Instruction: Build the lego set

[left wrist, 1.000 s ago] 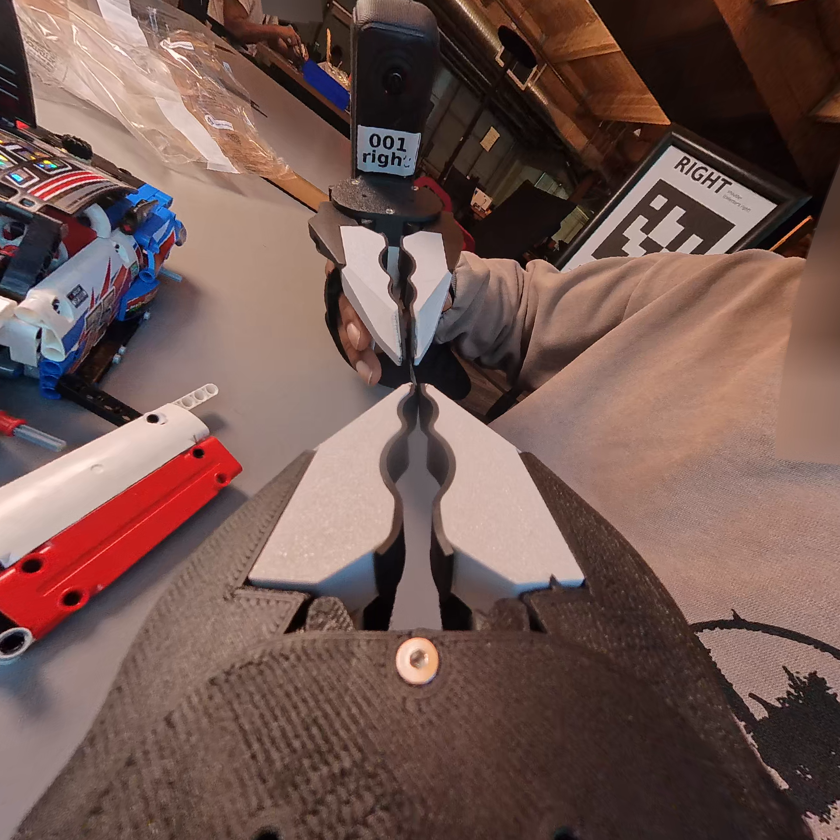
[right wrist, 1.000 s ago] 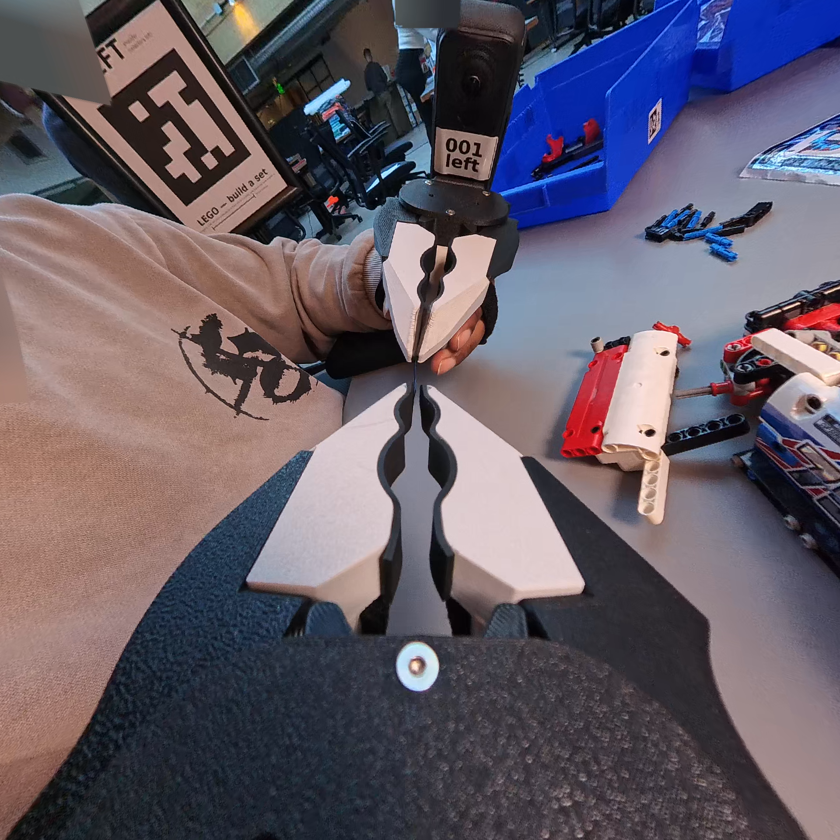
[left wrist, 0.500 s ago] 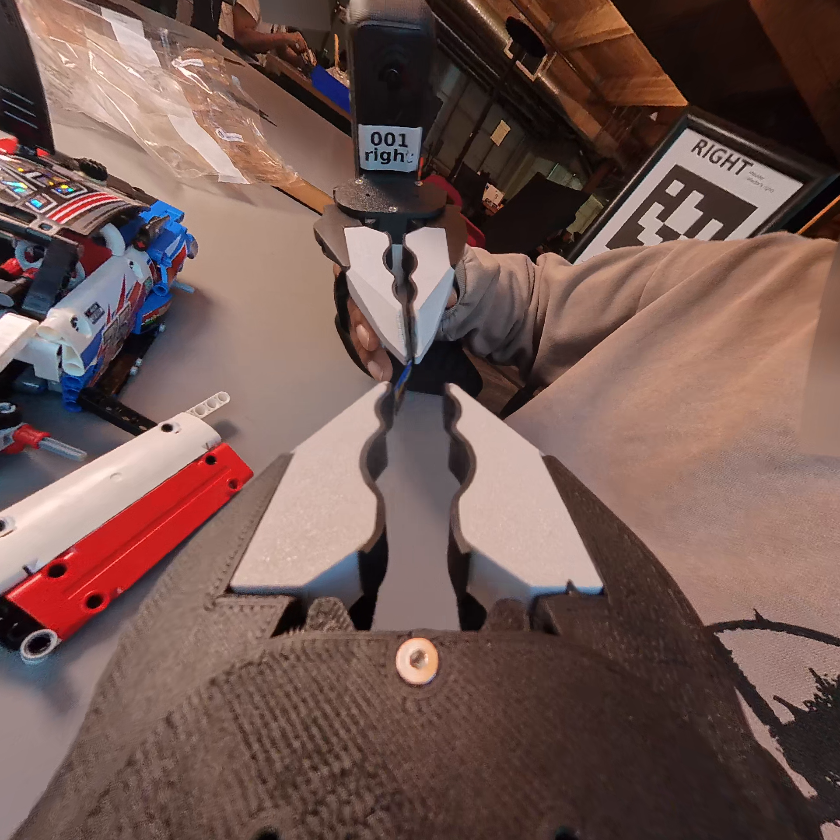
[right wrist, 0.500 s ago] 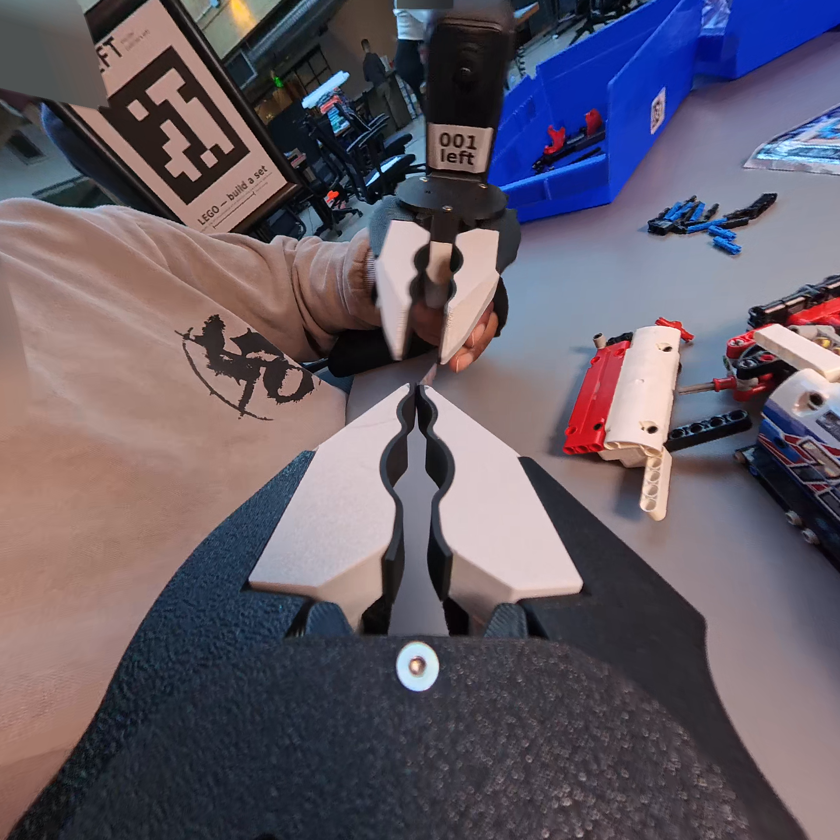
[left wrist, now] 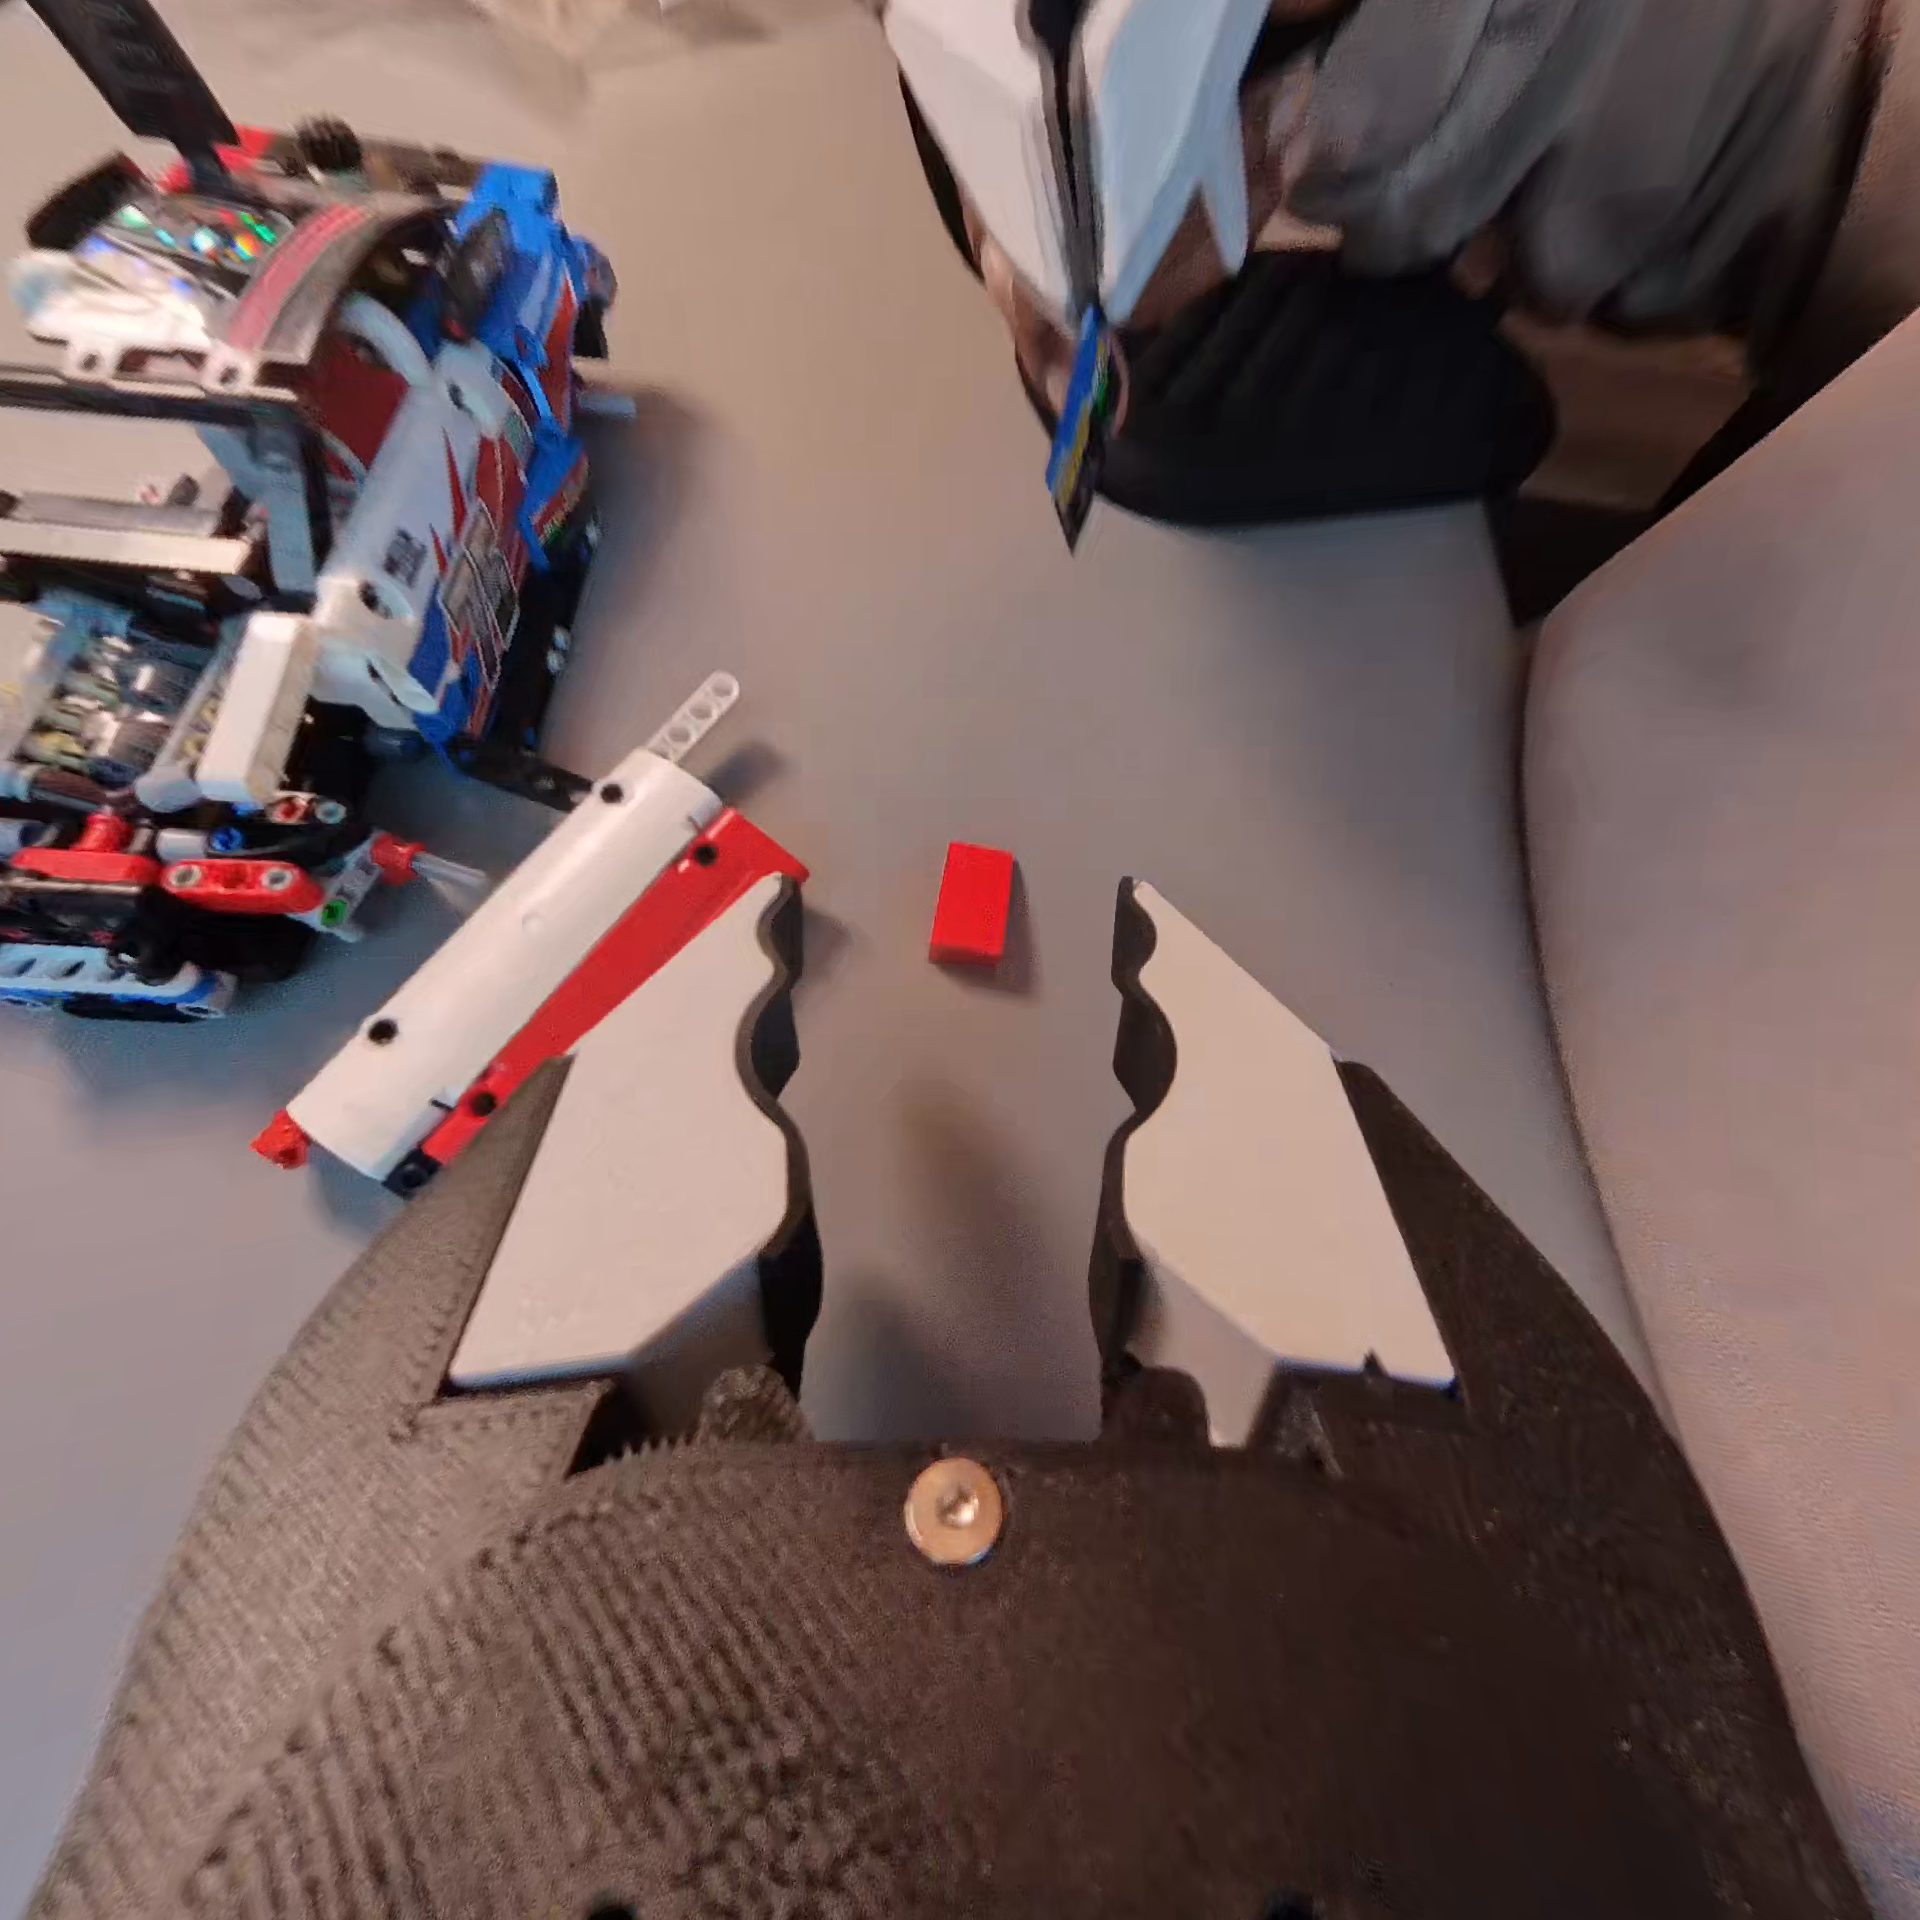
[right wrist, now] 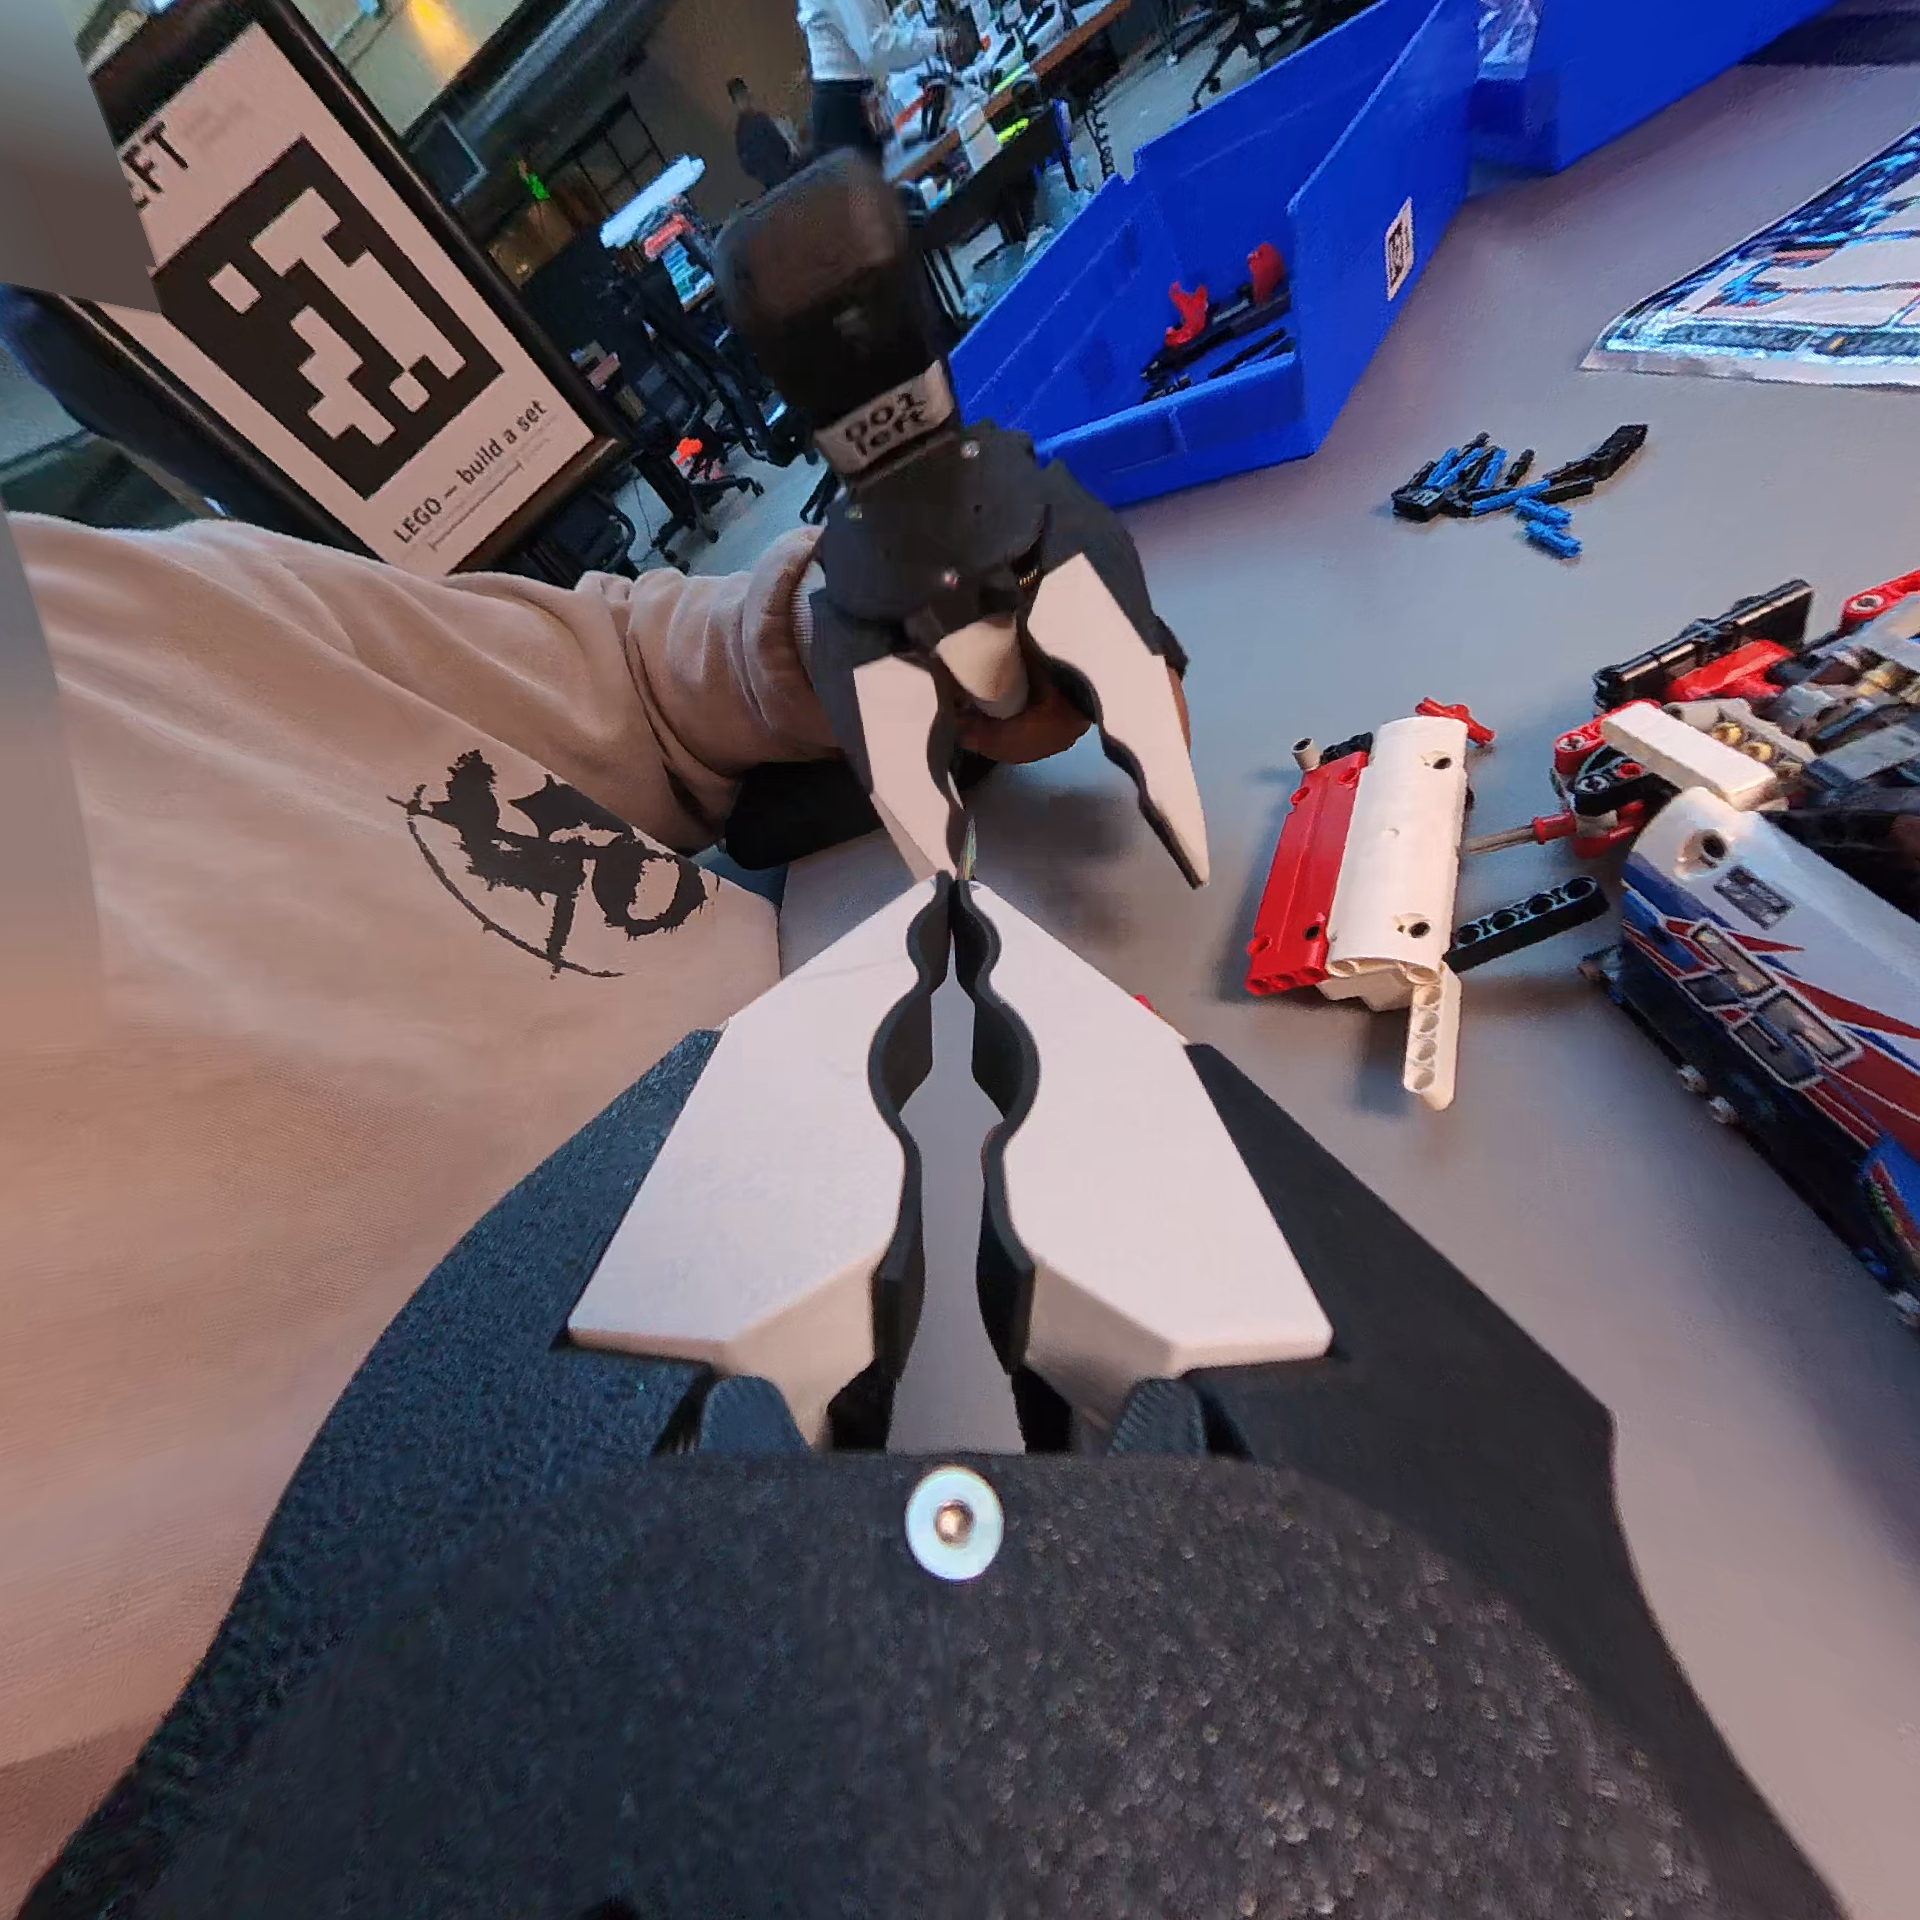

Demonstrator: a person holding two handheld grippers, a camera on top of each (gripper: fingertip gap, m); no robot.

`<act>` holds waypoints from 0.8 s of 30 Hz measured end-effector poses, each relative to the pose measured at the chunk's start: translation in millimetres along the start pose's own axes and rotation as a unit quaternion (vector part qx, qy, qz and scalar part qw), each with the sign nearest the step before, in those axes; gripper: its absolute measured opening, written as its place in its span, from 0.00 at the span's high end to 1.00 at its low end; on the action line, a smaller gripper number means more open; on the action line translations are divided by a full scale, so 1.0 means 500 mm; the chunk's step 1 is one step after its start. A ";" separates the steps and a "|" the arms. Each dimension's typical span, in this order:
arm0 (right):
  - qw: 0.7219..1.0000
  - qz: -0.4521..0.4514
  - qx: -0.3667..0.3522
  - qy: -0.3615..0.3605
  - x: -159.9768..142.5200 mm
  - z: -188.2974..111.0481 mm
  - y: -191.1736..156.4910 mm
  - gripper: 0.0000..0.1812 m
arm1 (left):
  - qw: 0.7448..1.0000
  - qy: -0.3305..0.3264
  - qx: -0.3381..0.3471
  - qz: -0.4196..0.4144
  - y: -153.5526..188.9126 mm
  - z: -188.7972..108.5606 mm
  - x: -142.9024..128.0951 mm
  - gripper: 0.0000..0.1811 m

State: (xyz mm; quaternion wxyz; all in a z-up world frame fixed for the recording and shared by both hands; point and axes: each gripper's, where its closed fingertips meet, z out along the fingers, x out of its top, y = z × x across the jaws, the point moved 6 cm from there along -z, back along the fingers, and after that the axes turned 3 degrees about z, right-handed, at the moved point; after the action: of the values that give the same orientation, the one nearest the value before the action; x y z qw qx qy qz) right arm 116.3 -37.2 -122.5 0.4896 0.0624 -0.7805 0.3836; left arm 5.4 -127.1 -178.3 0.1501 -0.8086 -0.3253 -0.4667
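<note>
Working down from the biggest thing, we have the desk (left wrist: 1195, 675) carrying the part-built red, white and blue lego vehicle (left wrist: 312, 499), which lies well off to the left of our left hand-held gripper (left wrist: 956, 904). Nearer, just beside that gripper's left finger, rests the long white and red panel assembly (left wrist: 540, 966). The left hand-held gripper is released, fingers spread wide and hanging above a small red tile (left wrist: 971, 902) that lies flat on the desk between and just ahead of its tips. Our right hand-held gripper (right wrist: 951, 883) is clenched on a thin blue and yellow sticker (left wrist: 1081, 416), pinched at one edge, the rest hanging free beyond the tips. We judge the step in hand to be decorating the tile before it joins the build. The next move, we think, calls for lowering the left hand-held gripper to pinch the tile by its long sides, leaving its top face clear for the sticker.
</note>
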 end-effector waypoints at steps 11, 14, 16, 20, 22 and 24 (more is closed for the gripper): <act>0.998 0.041 0.028 0.037 -0.022 -0.004 0.007 1.00 | 0.994 -0.086 0.033 0.053 0.010 0.044 -0.035 0.84; 0.997 0.044 0.031 0.050 -0.019 -0.005 0.011 1.00 | 0.993 -0.097 0.028 0.054 0.013 0.048 -0.039 0.85; 0.997 0.046 0.030 0.054 -0.019 -0.007 0.014 1.00 | 0.994 -0.100 0.026 0.048 0.014 0.049 -0.039 0.85; 0.997 0.047 0.027 0.060 -0.020 -0.011 0.017 1.00 | 0.994 -0.104 0.024 0.037 0.012 0.050 -0.039 0.84; 0.996 0.049 0.026 0.063 -0.020 -0.013 0.018 1.00 | 0.993 -0.106 0.024 0.036 0.012 0.050 -0.038 0.83; 0.996 0.048 0.025 0.065 -0.019 -0.014 0.018 1.00 | 0.993 -0.111 0.023 0.030 0.011 0.051 -0.038 0.83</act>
State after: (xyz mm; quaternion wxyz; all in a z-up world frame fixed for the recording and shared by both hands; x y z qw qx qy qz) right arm 121.9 -29.0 -133.6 0.5191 0.0124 -0.7389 0.4295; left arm 19.2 -124.7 -207.1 0.1456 -0.8609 -0.3262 -0.3622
